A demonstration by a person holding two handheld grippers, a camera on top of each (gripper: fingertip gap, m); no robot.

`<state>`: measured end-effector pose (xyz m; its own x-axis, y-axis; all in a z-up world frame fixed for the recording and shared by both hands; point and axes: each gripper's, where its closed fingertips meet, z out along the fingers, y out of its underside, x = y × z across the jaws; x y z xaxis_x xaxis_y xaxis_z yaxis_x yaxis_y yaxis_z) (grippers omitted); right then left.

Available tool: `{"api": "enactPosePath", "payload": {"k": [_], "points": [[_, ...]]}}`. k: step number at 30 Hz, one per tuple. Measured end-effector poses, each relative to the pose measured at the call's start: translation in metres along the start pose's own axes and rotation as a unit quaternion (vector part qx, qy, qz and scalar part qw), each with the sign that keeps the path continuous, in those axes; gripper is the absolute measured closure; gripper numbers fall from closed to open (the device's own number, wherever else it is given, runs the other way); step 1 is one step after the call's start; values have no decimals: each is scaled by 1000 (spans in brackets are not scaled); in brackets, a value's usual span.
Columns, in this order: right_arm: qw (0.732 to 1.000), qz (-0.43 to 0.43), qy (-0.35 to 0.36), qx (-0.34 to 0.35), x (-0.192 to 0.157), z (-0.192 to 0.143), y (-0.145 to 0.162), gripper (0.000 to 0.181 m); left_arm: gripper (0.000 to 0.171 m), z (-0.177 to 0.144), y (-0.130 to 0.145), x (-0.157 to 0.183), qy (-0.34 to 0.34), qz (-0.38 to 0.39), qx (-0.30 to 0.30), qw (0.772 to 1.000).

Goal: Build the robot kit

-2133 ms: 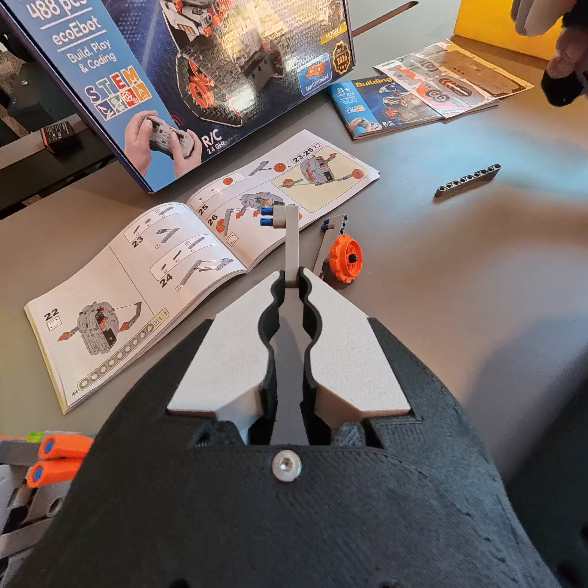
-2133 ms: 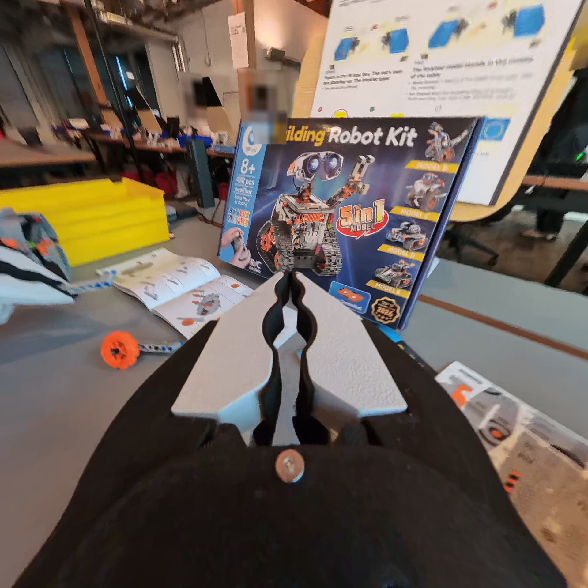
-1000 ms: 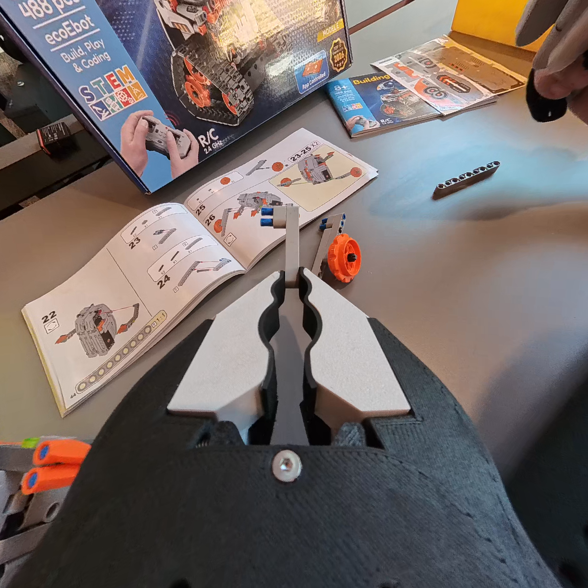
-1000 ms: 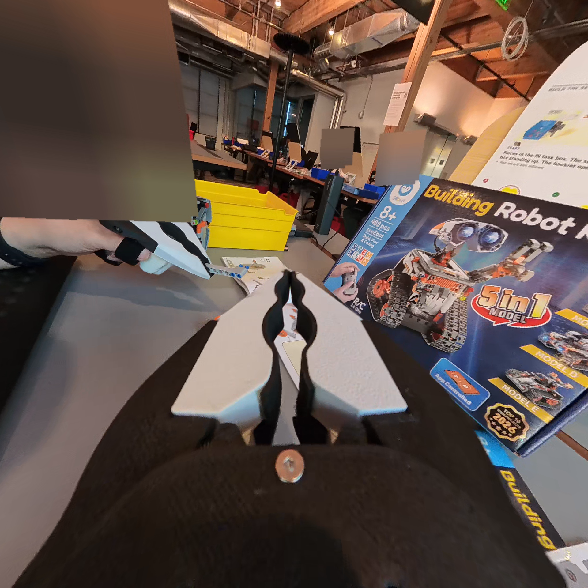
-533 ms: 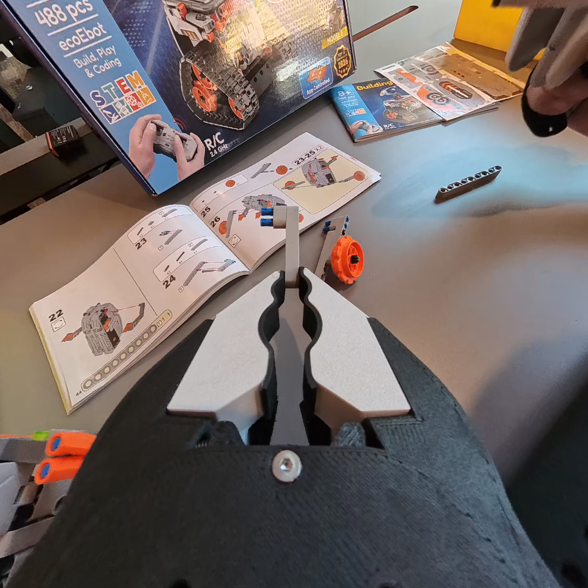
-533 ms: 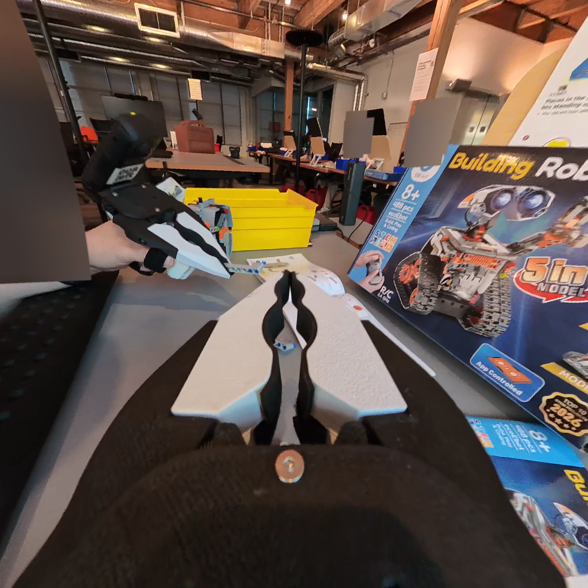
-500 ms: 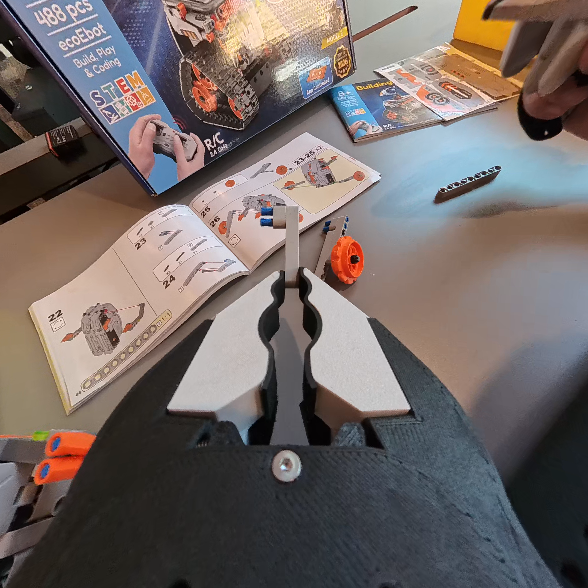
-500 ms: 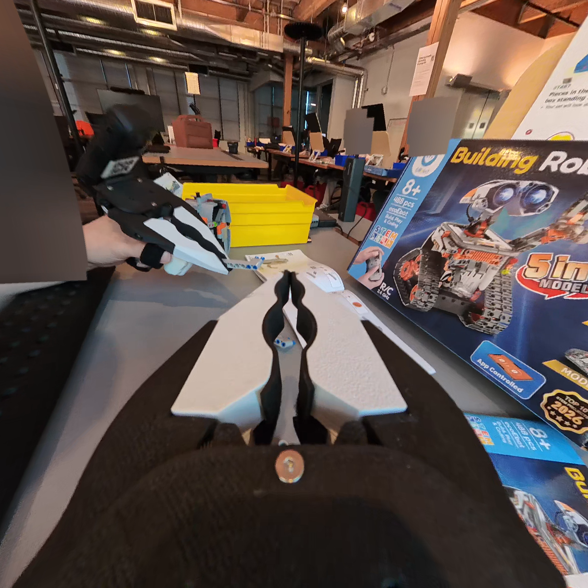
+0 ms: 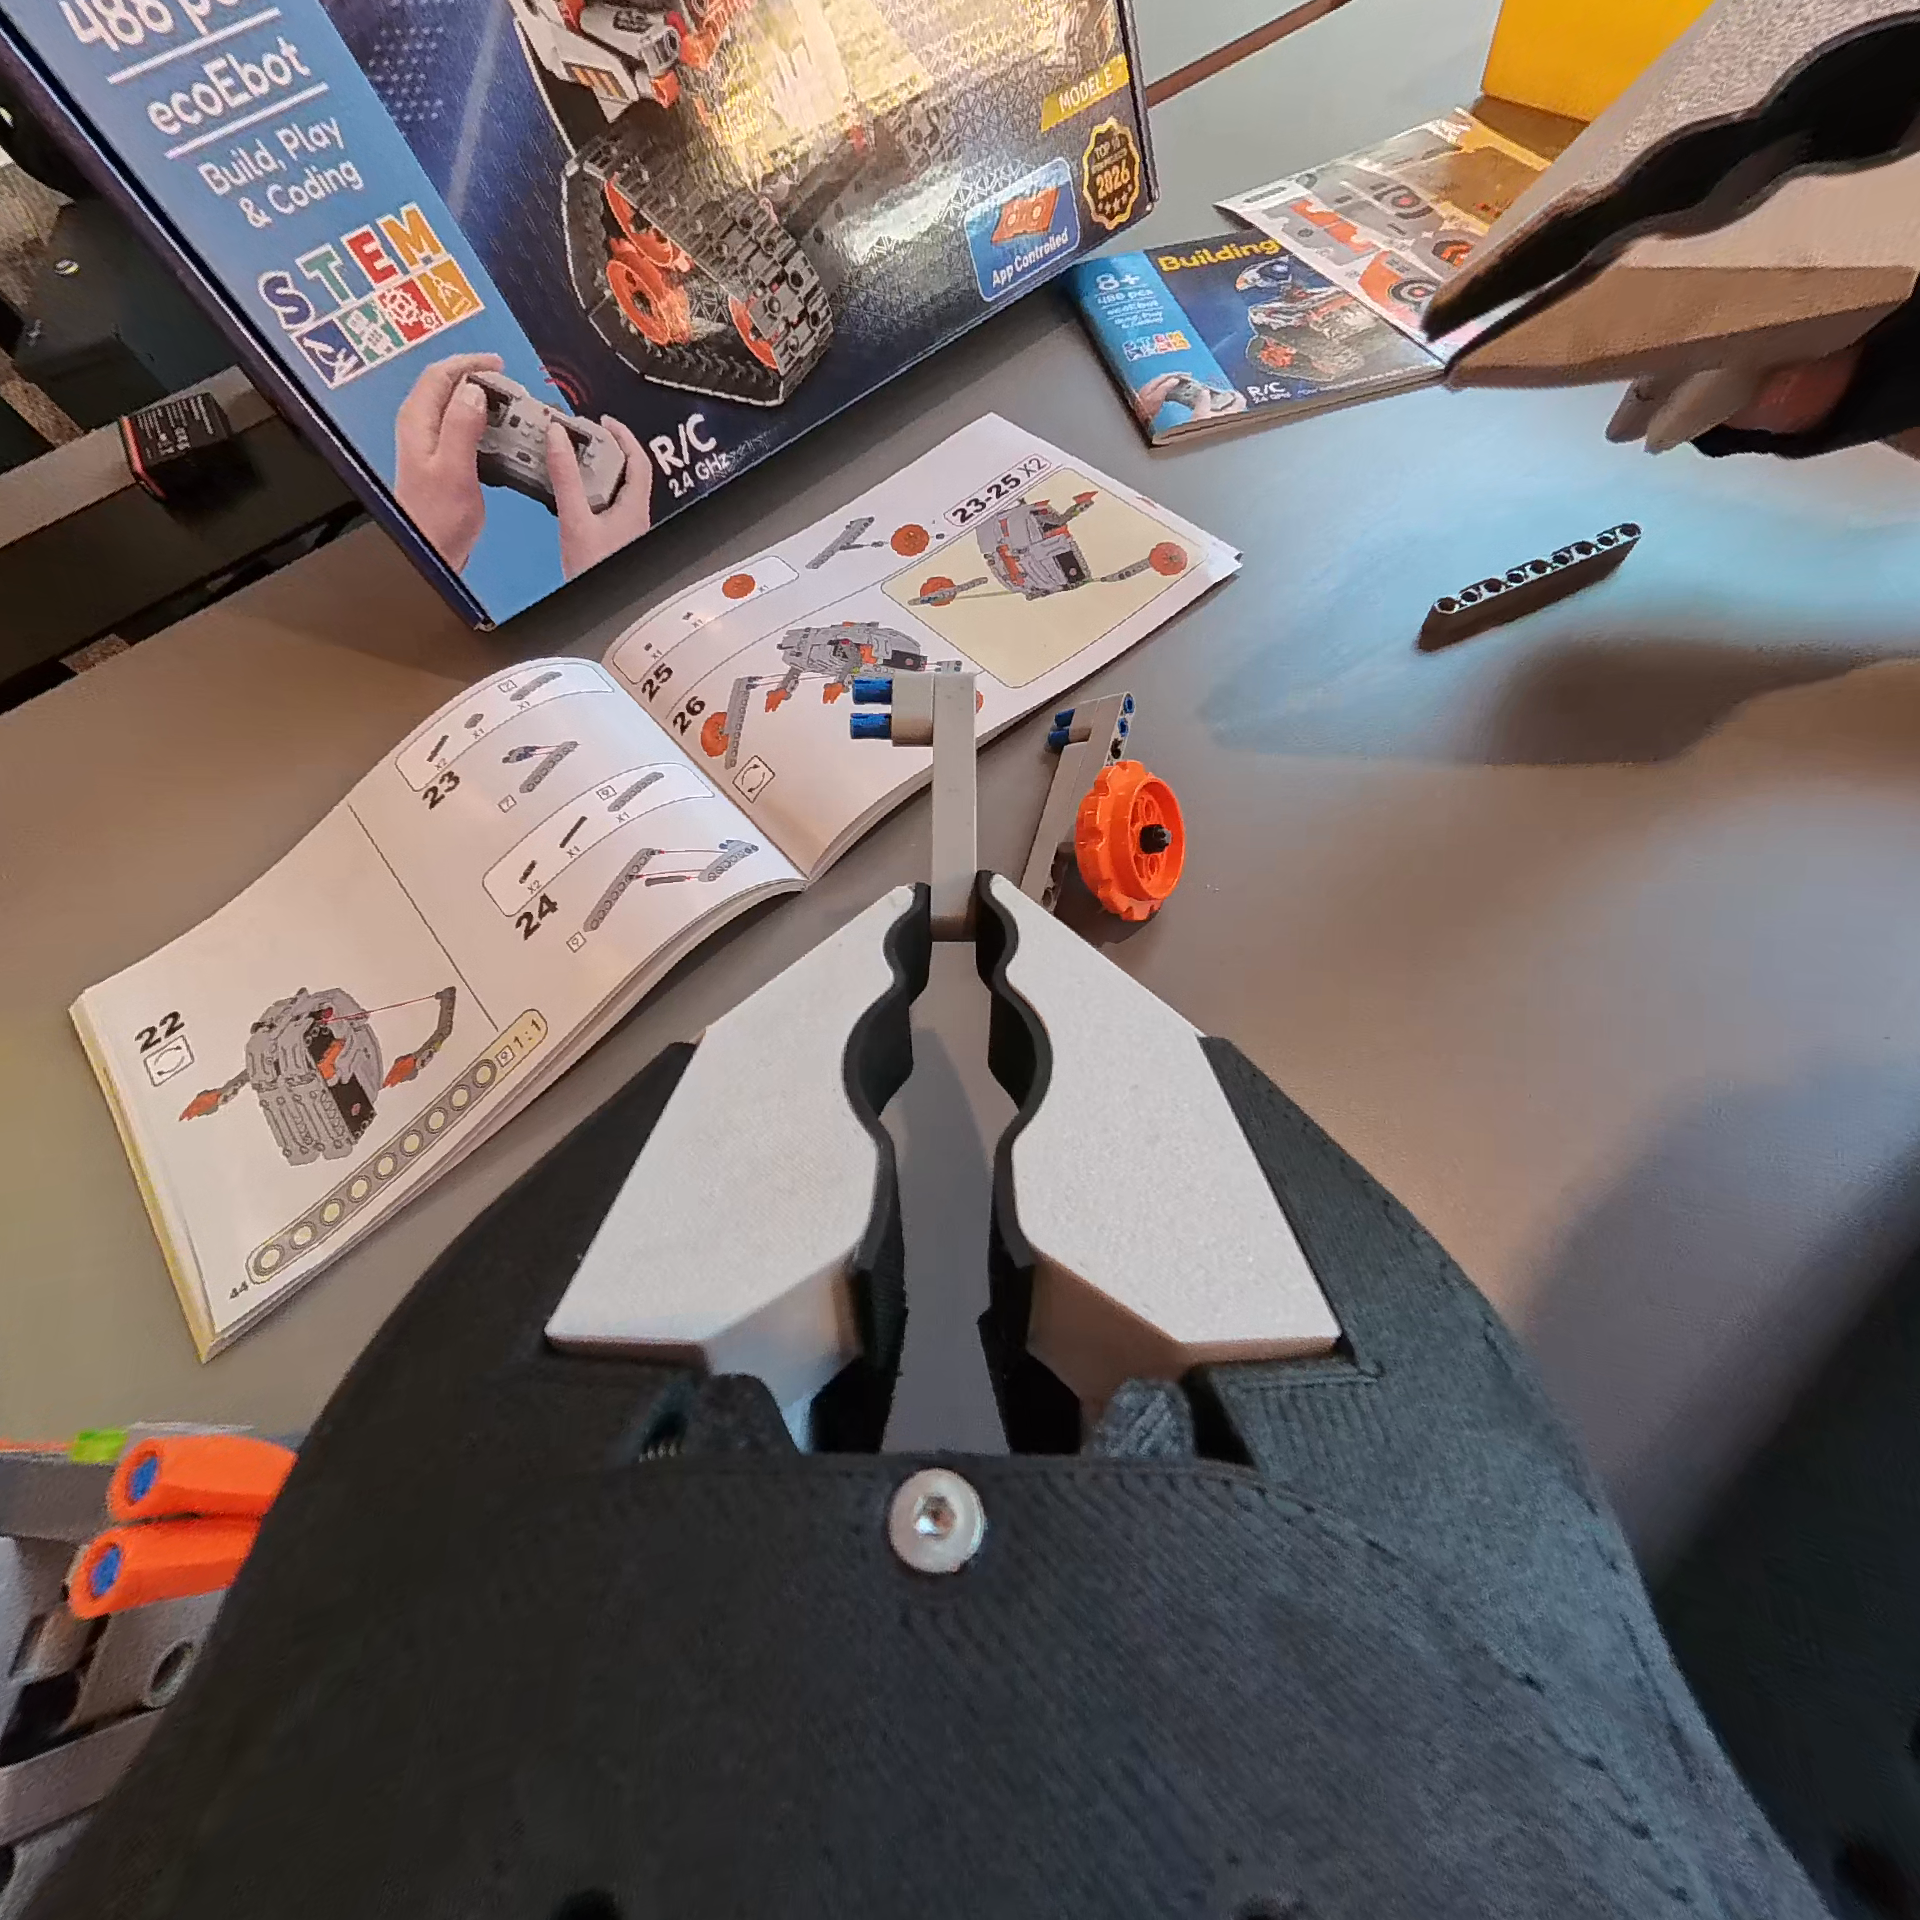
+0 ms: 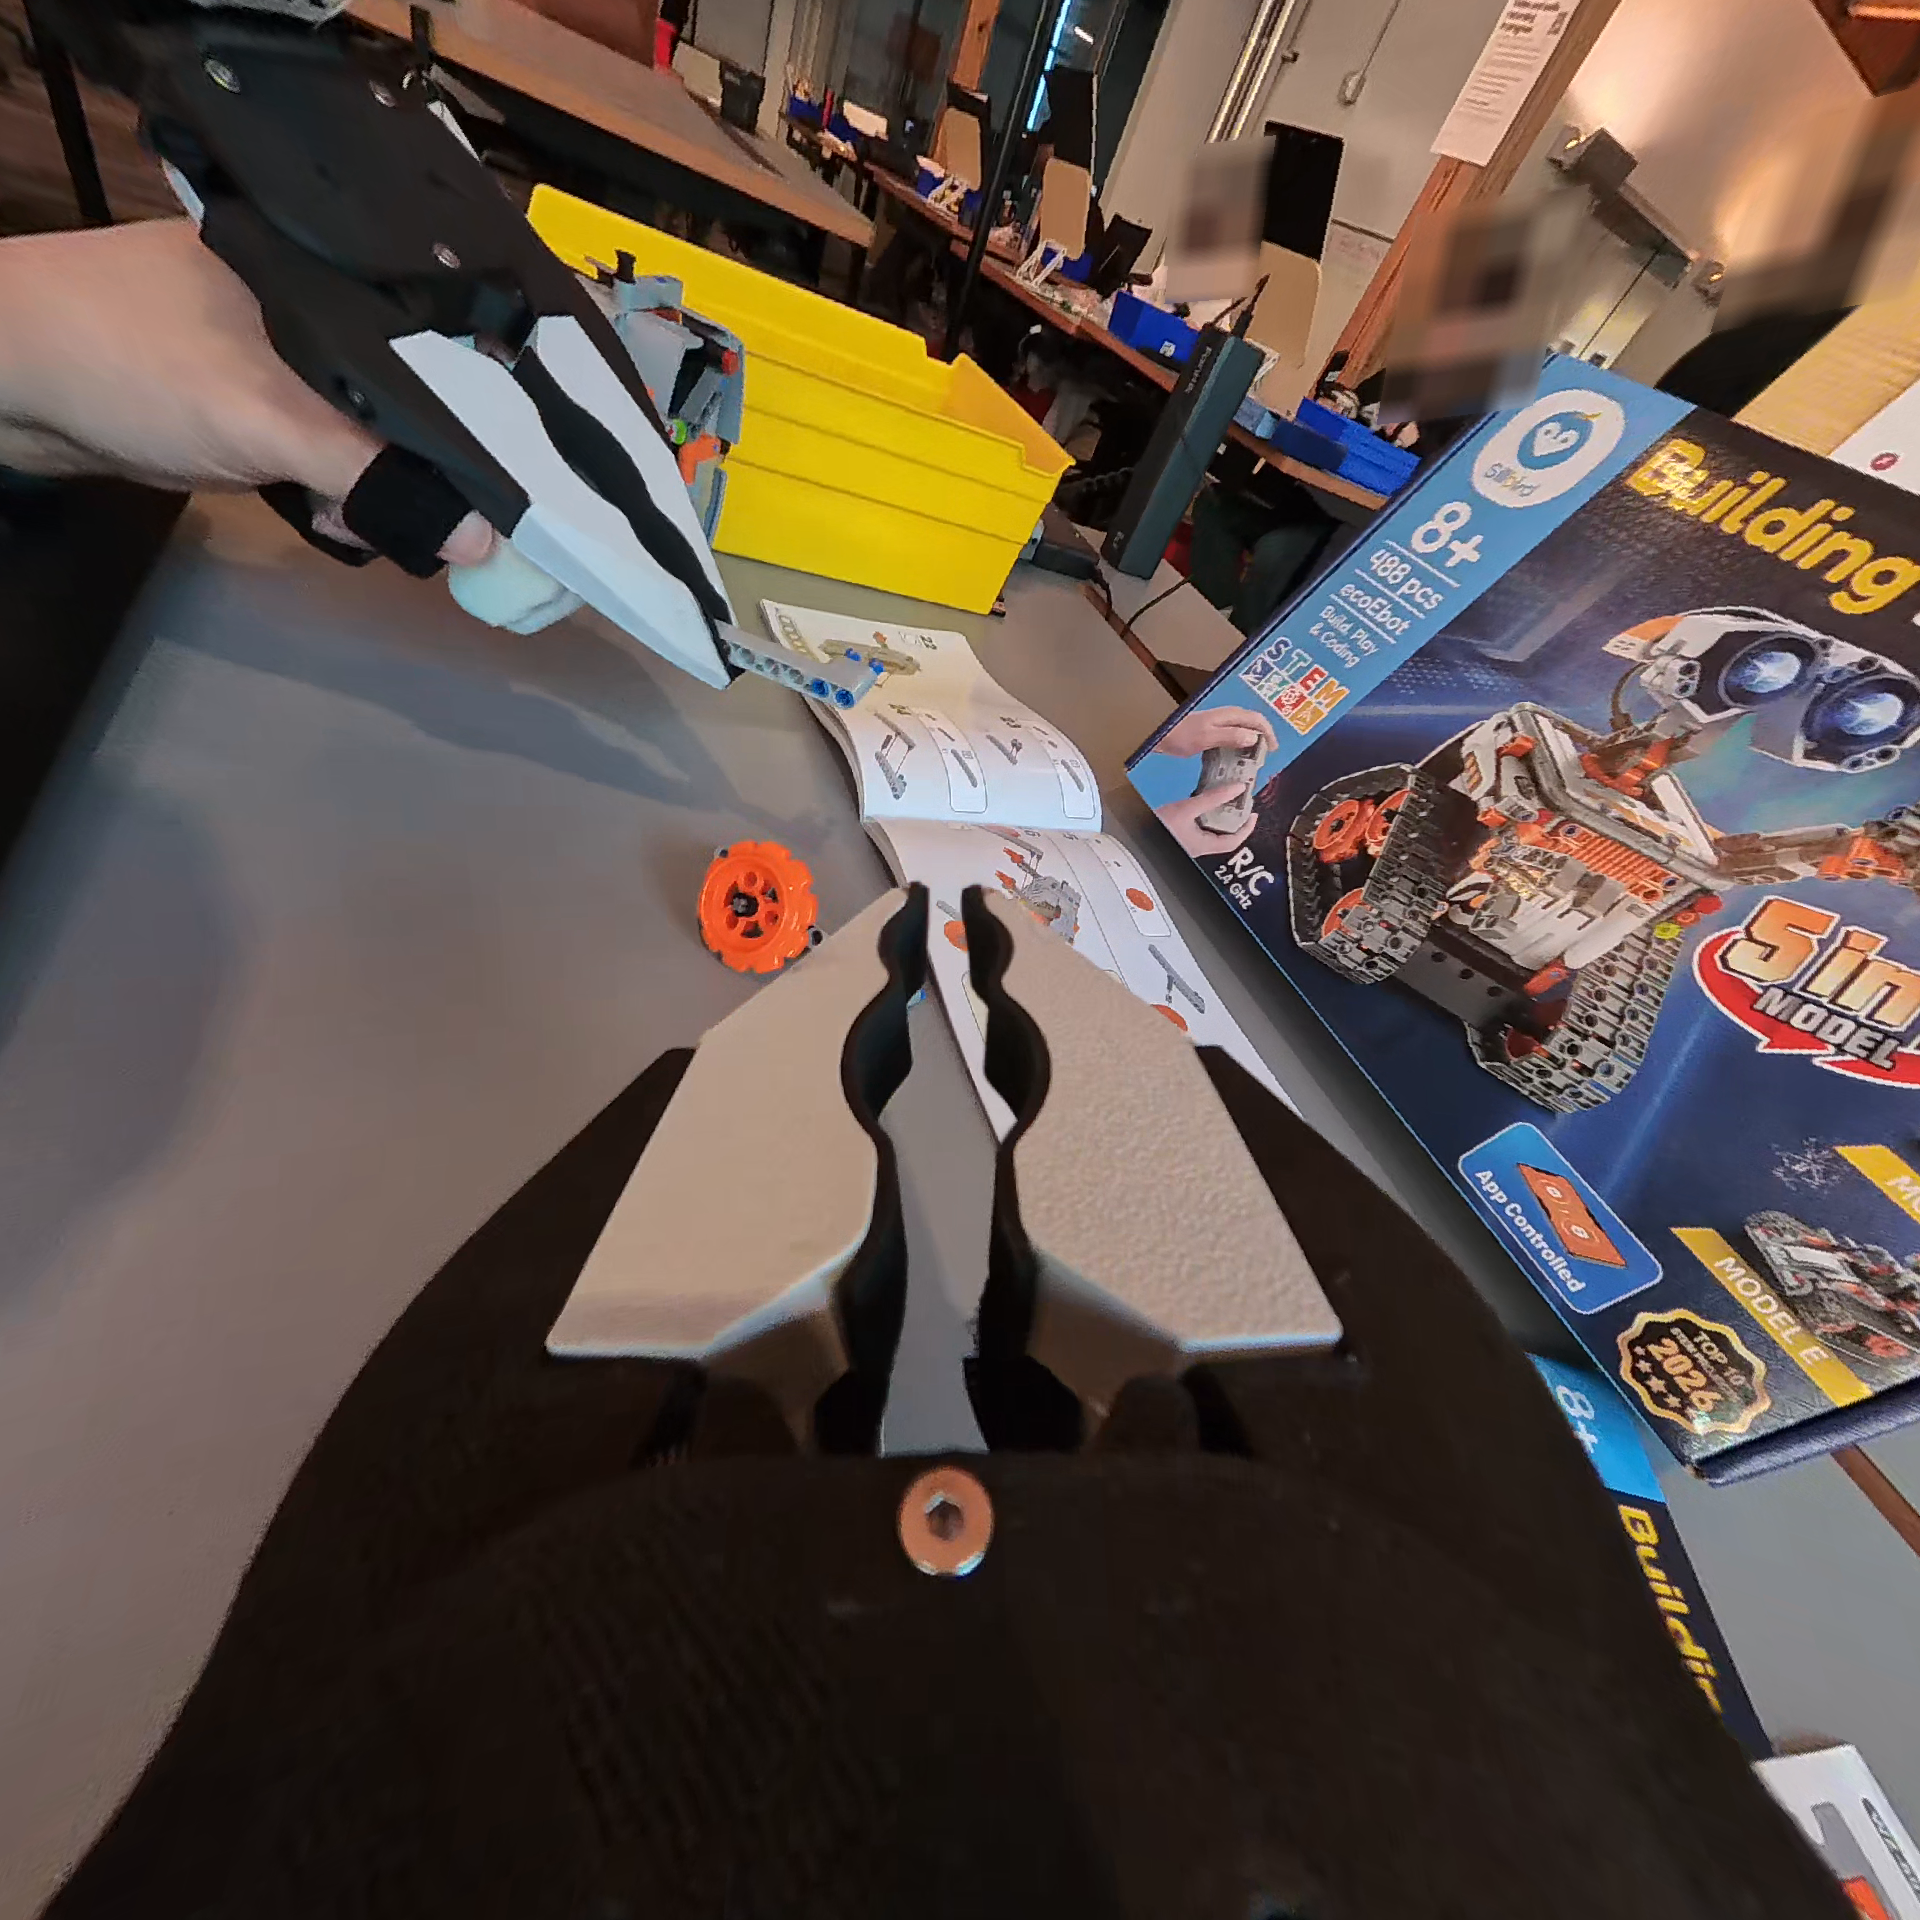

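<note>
- The left gripper (image 9: 951, 902) is clamped on one end of a light grey beam (image 9: 951, 800); two blue pins (image 9: 871, 709) stick out sideways from the beam's far end, above the open instruction booklet (image 9: 582, 831).
- On the grey counter (image 9: 1455, 1039) just beside the held beam lies a second grey beam with an orange wheel (image 9: 1127, 836).
- The right gripper (image 10: 937, 906) has its fingers slightly apart and empty, near the orange wheel and the booklet's edge.
- Only the left wrist view shows the dark perforated beam (image 9: 1527, 587) lying well apart, and a closed blue booklet (image 9: 1236, 332).
- Only the right wrist view shows stacked yellow bins (image 10: 873, 457) and the front of the robot kit box (image 10: 1621, 883).
</note>
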<state>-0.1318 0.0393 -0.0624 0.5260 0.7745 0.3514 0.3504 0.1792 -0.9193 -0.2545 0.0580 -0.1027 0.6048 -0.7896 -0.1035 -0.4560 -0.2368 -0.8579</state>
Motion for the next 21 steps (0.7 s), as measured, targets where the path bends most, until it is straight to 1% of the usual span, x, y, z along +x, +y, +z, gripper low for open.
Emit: {"api": "enactPosePath", "payload": {"k": [10,15,21], "points": [[1000,9,5,-3,3,0,2,176,166,0,0,0,-2,1,0,1000],[1000,7,7,-15,3,1,6,180,166,0,1,-1,-4,5,-3,1000],[999,18,27,-38,12,2,14,181,166,3,6,-6,-38,40,-25,998]]}}
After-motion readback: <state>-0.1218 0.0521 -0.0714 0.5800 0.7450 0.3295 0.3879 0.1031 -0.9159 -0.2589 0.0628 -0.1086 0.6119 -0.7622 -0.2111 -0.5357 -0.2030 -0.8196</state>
